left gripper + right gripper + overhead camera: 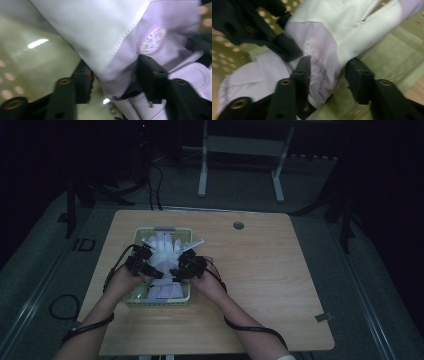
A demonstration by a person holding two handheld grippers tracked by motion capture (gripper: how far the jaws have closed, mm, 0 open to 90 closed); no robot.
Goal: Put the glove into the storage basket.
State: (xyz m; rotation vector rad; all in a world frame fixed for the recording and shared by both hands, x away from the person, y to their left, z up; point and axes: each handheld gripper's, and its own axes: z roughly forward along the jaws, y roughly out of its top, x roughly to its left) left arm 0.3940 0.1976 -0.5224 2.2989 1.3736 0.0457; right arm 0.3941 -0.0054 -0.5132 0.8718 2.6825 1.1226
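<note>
**Both grippers at a glove in the basket**

Nearest the high view's camera: two forearms, coming in from the bottom edge, a black cable trailing along each. Above them, left gripper (143, 261) and right gripper (189, 265), close together over a pale green basket (131, 303) on the left part of the wooden table (280, 285). Inside the basket, a white and lilac glove (163, 251), its white fingers pointing toward the far rim, its lilac cuff toward the near one.

In the left gripper view: jaws parted, the glove's lilac cloth lying in the gap between them. Right-hand jaw against the cloth just below a round pale emblem (152, 40); left-hand jaw beside the white stitched edge, with the basket floor visible behind it. No firm pinch visible; cloth slack between the pads.

In the right gripper view: jaws likewise apart, a bunched fold of lilac cloth between them, left-hand jaw touching it near the same emblem (311, 50), right-hand jaw standing clear, over the basket's green wall. Farther up, the left gripper (287, 51), its black tips on the glove. Picture blurred, fine contact hard to judge.
</note>
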